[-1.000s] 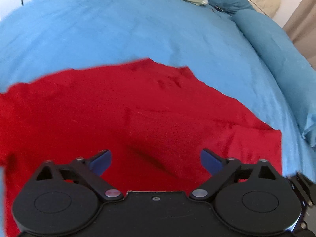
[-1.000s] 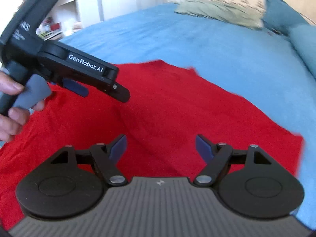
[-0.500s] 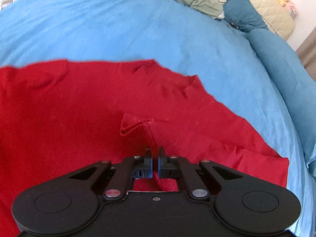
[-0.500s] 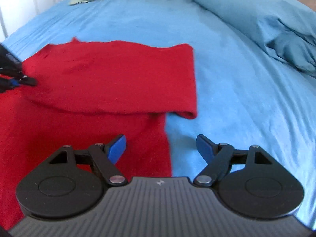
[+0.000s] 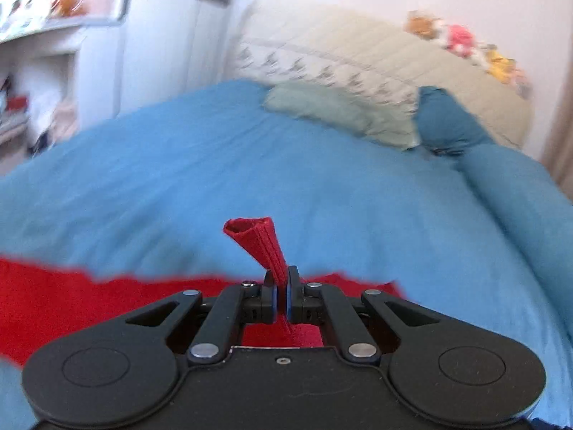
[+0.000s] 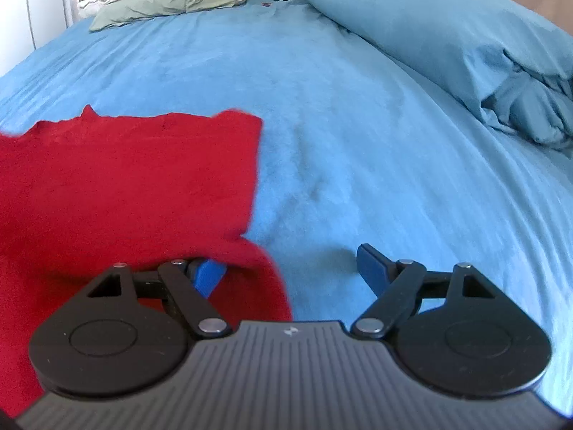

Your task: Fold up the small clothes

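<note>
A red garment lies spread on the blue bedsheet. In the left wrist view my left gripper is shut on a hemmed fold of the red garment, which sticks up past the fingertips, lifted off the bed. The rest of the cloth shows as a red band below it. In the right wrist view my right gripper is open, low over the garment's right edge. Its left finger sits against a raised red fold; its right finger is over bare sheet.
A bunched blue duvet fills the bed's right side. A green pillow, a dark blue pillow and a quilted headboard with soft toys stand at the far end. White shelves are at the left.
My left gripper closed on a hem of the red garment, then lifted it and tilted up toward the headboard. My right gripper swung to the garment's right edge and dropped lower, staying open.
</note>
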{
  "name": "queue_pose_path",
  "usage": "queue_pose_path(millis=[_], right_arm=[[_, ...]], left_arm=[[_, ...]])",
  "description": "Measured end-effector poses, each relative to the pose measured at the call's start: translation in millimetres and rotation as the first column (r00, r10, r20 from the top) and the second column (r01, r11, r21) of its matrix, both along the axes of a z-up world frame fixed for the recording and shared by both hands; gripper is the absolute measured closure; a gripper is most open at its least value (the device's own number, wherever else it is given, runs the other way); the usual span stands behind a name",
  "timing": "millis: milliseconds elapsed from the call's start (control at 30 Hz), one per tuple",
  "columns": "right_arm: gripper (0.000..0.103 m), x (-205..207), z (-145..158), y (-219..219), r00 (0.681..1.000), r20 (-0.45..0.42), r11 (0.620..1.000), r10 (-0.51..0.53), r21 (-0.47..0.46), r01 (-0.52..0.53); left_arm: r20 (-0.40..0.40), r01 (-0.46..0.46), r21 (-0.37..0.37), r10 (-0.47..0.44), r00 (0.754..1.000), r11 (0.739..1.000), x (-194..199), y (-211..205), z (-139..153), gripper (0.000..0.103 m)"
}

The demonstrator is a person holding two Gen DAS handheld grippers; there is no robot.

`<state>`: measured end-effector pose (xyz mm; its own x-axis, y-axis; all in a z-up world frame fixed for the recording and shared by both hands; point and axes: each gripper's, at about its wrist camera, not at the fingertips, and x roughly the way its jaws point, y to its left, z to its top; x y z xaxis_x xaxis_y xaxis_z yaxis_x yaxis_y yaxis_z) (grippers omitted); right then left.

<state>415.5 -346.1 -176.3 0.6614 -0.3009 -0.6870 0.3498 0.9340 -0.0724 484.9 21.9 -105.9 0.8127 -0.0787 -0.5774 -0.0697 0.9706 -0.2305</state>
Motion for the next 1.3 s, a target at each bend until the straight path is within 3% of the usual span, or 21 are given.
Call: queue_pose_path(millis=[200,400,467,533,667,700,800,833,933,1033,1133,1200,1300], right_arm=[[0.004,-6.6,-2.4,-12.9,1.000,0.005,1.000,-0.019,-0.003,0.019],[0.004,-16.5,-3.5,-22.1,0.999,-0.014,0.999,-0.029,0.013,0.030],[0.004,-16.1,-0.9,-23.1,1.000,-0.026,1.000,-0.017,0.009,0.017],[0.004,-18.3,0.8,-24.7,0.999,-0.041,1.000,0.003,0.012,-0.003],[0.004,-24.7,19.5,-19.2,0.996,-0.057,0.997,0.068,-0.027,-0.069],[0.003,-27.3,28.3,-16.0,0.995,-0.050,0.996,0.083,-0.038,-0.085],[0.001,-30.8,57.9,-0.2,0.979,0.046,0.979,0.197,0.040,-0.199],[0.000,-26.8,62.7,5.6,0.970,0.070,0.968,0.234,0.070,-0.239],[0.000,-0.2,57.8,24.5,0.943,0.106,0.924,0.314,0.192,-0.329],[0.000,23.4,32.8,33.2,0.949,0.082,0.909,0.306,0.271,-0.316],[0.001,23.8,4.5,22.6,0.970,-0.005,0.938,0.243,0.257,-0.234],[0.001,7.6,-0.5,14.1,0.964,0.030,0.935,0.264,0.238,-0.263],[0.001,-1.8,1.2,18.2,0.939,-0.010,0.927,0.345,0.164,-0.338]], left_arm=[[-0.135,-0.050,-0.024,0.046,0.990,0.998,-12.1,25.8,-58.4,0.099],[-0.198,-0.051,-0.014,0.047,0.979,0.999,-32.1,34.5,-65.0,0.096],[-0.220,-0.053,0.009,0.053,0.974,0.999,-31.4,35.7,-70.1,0.093],[-0.246,-0.060,0.045,0.069,0.967,0.997,-40.9,43.4,-70.2,0.082],[-0.267,-0.073,0.167,0.116,0.957,0.983,-61.5,52.9,-56.3,0.076],[-0.262,-0.063,0.196,0.114,0.958,0.979,-66.4,52.3,-49.9,0.069],[-0.213,0.009,0.208,0.036,0.976,0.978,-73.6,43.4,-28.6,0.032],[-0.193,0.041,0.198,-0.002,0.981,0.979,-71.4,37.8,-23.1,0.029],[-0.177,0.119,0.165,-0.089,0.980,0.979,-50.2,18.6,-23.4,0.028],[-0.169,0.141,0.119,-0.119,0.978,0.983,-31.8,6.6,-39.4,0.028],[-0.199,0.124,0.079,-0.107,0.974,0.989,-21.1,6.5,-55.7,0.029],[-0.223,0.117,0.076,-0.098,0.970,0.990,-19.5,8.7,-64.6,0.029],[-0.252,0.119,0.078,-0.096,0.963,0.990,-18.9,13.5,-72.7,0.029]])
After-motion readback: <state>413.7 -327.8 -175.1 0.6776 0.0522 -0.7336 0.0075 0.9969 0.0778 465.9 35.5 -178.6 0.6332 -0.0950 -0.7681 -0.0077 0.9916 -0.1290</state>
